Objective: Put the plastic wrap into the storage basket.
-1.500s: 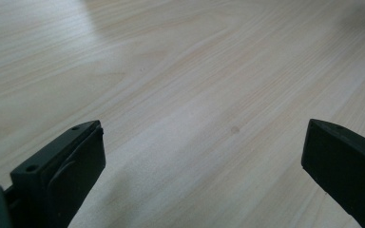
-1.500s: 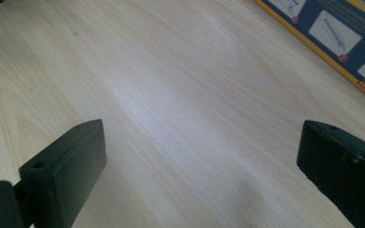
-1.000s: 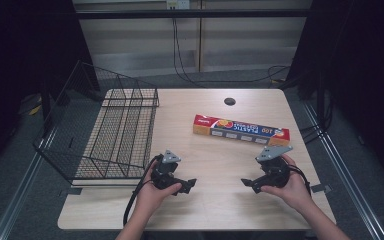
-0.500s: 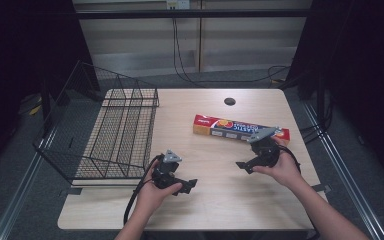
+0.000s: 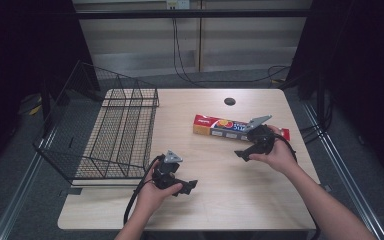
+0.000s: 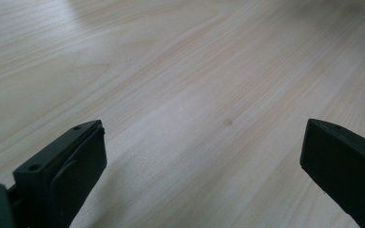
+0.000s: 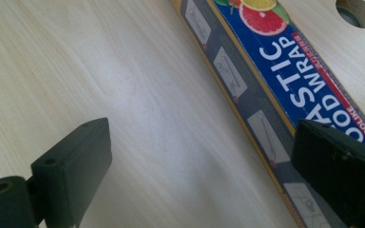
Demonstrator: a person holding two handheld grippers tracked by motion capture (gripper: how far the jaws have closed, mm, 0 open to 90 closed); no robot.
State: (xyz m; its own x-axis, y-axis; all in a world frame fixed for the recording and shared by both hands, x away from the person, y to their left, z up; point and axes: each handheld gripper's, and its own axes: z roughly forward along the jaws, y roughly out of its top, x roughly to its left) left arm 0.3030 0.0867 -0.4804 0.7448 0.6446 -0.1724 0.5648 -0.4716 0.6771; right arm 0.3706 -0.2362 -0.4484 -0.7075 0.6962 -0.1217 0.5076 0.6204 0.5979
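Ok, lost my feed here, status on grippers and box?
Both grippers open, left gripper over bare table. Right gripper beside plastic wrap box, not gripping. Wire basket far left, nothing blocking.

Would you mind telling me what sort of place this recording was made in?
Probably a lab recording station, not a home: black curtains flank a bare wooden table, cables run along the floor, and only a wire basket and plastic wrap box are out.
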